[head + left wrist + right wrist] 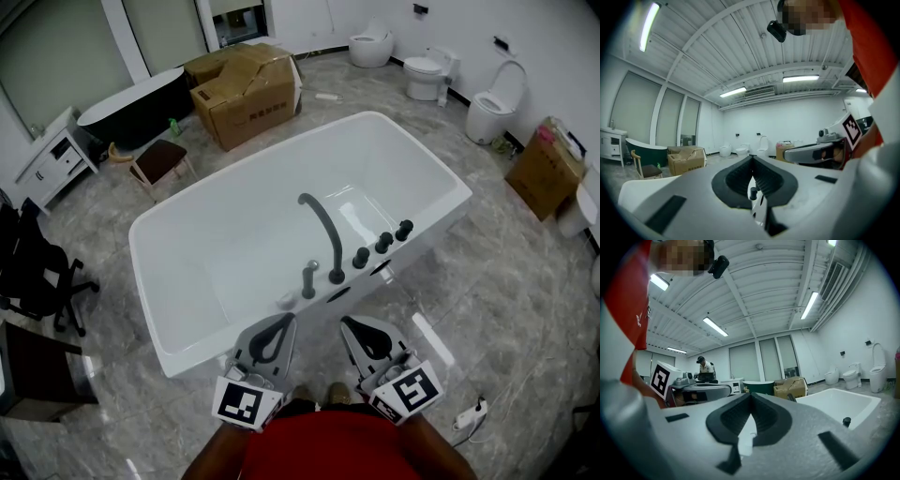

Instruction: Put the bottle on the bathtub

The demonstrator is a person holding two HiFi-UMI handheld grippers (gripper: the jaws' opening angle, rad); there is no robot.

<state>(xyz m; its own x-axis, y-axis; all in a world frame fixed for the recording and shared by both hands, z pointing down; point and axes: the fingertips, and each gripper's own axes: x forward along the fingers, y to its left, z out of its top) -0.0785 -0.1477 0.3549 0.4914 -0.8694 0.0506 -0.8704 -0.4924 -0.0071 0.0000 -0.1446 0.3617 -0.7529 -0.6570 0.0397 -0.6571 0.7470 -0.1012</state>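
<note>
A white bathtub [187, 202] fills the middle of the head view, with a dark curved faucet [323, 230] and a row of dark knobs [382, 244] on its near rim. My left gripper [284, 322] and right gripper [349, 323] are side by side just short of that rim, close to my body. Both are shut with nothing between their pads, as the left gripper [751, 158] and right gripper [750, 394] views also show. No bottle shows near the grippers. A small green thing [173, 126] stands on the floor far left, too small to identify.
Cardboard boxes [248, 94], a black bathtub [131, 108] and a wooden stool [159, 159] lie beyond the tub. Toilets [427, 75] line the back right wall. A black office chair [33, 272] stands at the left. A power strip [469, 412] lies on the floor at my right.
</note>
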